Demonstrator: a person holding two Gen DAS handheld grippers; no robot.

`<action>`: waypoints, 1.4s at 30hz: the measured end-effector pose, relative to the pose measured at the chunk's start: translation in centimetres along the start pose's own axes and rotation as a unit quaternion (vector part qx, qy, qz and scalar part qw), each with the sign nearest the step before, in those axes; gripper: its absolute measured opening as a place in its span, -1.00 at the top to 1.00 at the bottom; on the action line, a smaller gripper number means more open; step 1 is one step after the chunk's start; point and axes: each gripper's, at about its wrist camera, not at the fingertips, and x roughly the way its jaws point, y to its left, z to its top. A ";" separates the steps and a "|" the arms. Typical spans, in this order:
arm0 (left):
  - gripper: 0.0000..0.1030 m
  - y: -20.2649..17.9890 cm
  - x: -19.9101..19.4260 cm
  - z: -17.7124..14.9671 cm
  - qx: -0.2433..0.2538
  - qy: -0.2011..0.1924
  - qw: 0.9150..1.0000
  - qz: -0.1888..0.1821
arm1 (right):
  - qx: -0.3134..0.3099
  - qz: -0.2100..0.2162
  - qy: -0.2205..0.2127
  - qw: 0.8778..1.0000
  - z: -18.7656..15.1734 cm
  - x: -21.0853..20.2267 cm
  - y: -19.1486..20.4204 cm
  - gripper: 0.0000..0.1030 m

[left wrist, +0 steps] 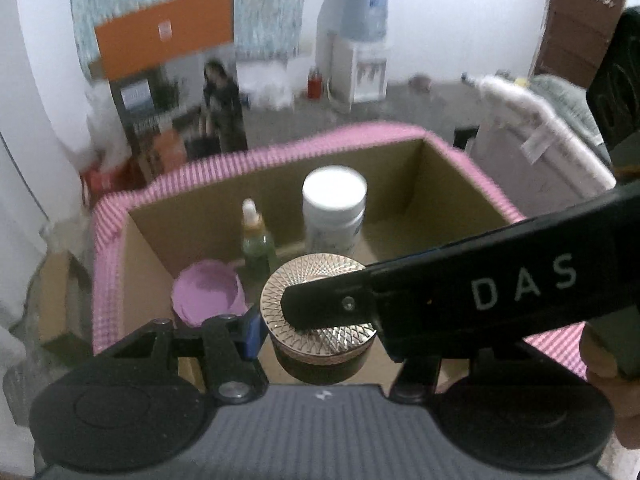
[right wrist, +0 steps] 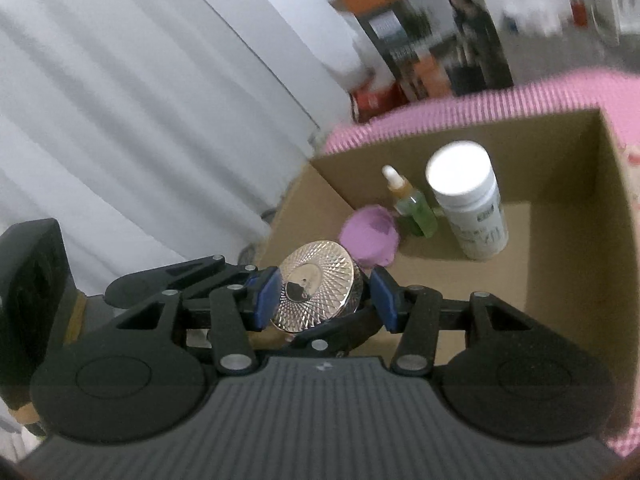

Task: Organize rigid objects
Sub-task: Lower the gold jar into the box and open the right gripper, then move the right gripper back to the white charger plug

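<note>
A dark jar with a gold patterned lid (left wrist: 320,312) (right wrist: 316,290) hangs over the near edge of a cardboard box with a pink checked rim (left wrist: 280,152) (right wrist: 460,108). My right gripper (right wrist: 322,296) is shut on the jar, its blue pads (right wrist: 267,296) on both sides. In the left wrist view the right gripper's arm (left wrist: 480,292) crosses over the lid. My left gripper (left wrist: 320,344) sits around the jar; only its left pad (left wrist: 253,330) shows, so its grip is unclear. Inside the box stand a white bottle (left wrist: 334,212) (right wrist: 468,204), a green dropper bottle (left wrist: 258,240) (right wrist: 412,204) and a purple-lidded jar (left wrist: 208,296) (right wrist: 370,238).
A white curtain (right wrist: 120,120) hangs to the left of the box. Behind the box are an orange and black display stand (left wrist: 168,80), a water dispenser (left wrist: 360,40) and a white padded item (left wrist: 540,128) at the right.
</note>
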 end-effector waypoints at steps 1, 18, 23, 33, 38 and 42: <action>-0.11 0.4 1.0 0.1 -0.005 0.014 1.000 -0.003 | 0.009 -0.002 0.014 1.000 0.4 1.0 -0.7 0.05; -0.14 3.3 8.3 1.2 -0.075 0.150 0.986 -0.015 | 0.060 -0.025 0.135 0.989 2.4 10.0 -5.6 0.01; -0.19 3.3 7.5 1.4 -0.069 0.128 0.989 -0.014 | 0.065 -0.028 0.134 0.989 2.3 10.4 -6.1 -0.01; -0.50 2.2 -1.4 0.5 -0.057 0.002 0.998 -0.009 | 0.019 -0.021 0.012 1.000 1.6 3.0 -4.5 -0.04; -0.62 1.7 -8.2 -1.7 -0.040 -0.074 0.996 0.011 | -0.014 0.008 -0.063 0.998 -1.2 -4.2 -2.4 -0.16; -0.68 0.9 -11.5 -5.3 -0.035 -0.114 0.993 0.018 | -0.036 0.031 -0.097 0.994 -4.5 -8.7 -0.6 -0.22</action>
